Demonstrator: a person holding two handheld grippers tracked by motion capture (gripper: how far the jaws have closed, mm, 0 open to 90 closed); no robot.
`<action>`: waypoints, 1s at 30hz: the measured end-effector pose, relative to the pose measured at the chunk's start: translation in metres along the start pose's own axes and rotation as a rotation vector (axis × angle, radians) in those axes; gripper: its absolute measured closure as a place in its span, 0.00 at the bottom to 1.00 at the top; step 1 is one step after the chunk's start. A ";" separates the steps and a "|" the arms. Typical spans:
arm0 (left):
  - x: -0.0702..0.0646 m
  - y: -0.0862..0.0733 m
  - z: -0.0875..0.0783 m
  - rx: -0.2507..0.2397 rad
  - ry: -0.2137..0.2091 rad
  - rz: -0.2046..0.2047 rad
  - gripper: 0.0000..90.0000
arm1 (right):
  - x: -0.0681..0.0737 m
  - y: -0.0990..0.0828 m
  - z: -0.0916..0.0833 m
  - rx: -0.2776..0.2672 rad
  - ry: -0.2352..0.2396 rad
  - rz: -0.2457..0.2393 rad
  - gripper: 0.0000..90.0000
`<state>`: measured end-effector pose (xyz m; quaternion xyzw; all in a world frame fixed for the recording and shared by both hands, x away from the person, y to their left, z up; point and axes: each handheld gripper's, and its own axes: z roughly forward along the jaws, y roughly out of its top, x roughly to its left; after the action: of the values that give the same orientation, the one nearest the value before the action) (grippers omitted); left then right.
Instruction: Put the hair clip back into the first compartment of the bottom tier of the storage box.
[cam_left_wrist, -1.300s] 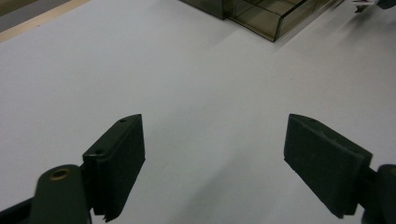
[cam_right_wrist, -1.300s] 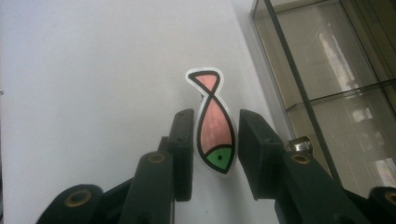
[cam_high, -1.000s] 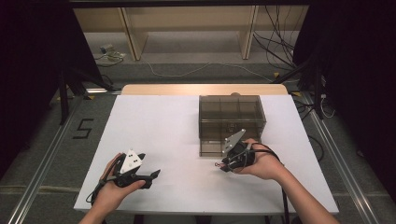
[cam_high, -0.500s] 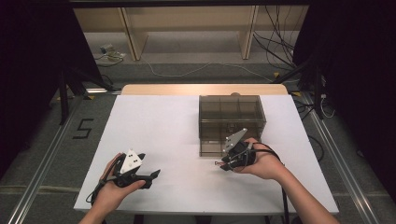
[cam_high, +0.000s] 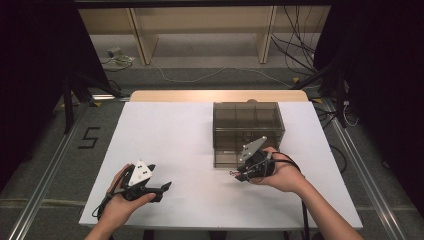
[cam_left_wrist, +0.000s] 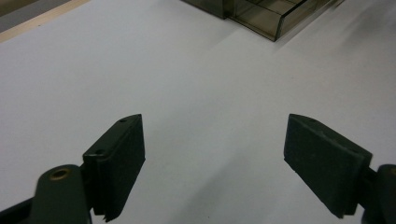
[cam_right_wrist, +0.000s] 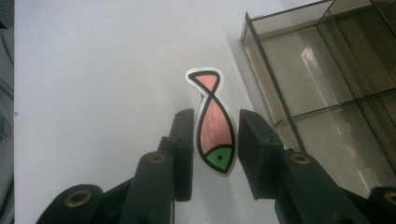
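Note:
A flat fish-shaped piece (cam_right_wrist: 214, 133), pink with a green head and a black outline, sits between the jaws of my right gripper (cam_right_wrist: 215, 121), which press on its two edges. In the high view my right gripper (cam_high: 239, 175) hovers just in front of a smoky clear box (cam_high: 247, 127) divided into compartments, with the fish piece (cam_high: 233, 173) at its tip. The box (cam_right_wrist: 327, 93) lies to the right of the jaws in the right gripper view. My left gripper (cam_high: 162, 189) rests near the table's front left. Its jaws (cam_left_wrist: 215, 140) stand wide apart with nothing between them.
The white table (cam_high: 170, 130) spreads bare between the two hands. A corner of the box (cam_left_wrist: 261, 18) shows far ahead in the left gripper view. Cables, wooden frames and a floor mark "5" (cam_high: 89, 137) lie beyond the table.

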<state>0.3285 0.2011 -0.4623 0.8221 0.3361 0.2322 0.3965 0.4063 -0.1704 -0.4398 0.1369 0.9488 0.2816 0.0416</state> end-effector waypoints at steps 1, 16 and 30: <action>0.000 0.000 0.000 0.000 0.000 0.000 0.23 | 0.000 0.000 0.000 0.000 0.000 0.004 0.75; 0.000 0.000 0.000 -0.001 0.000 -0.001 0.23 | -0.001 0.001 -0.006 -0.052 -0.017 0.020 0.75; 0.000 0.000 0.000 0.000 0.000 -0.002 0.23 | -0.002 0.002 -0.010 -0.081 -0.031 0.038 0.75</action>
<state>0.3284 0.2011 -0.4623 0.8218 0.3368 0.2321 0.3968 0.4071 -0.1746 -0.4307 0.1572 0.9331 0.3185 0.0566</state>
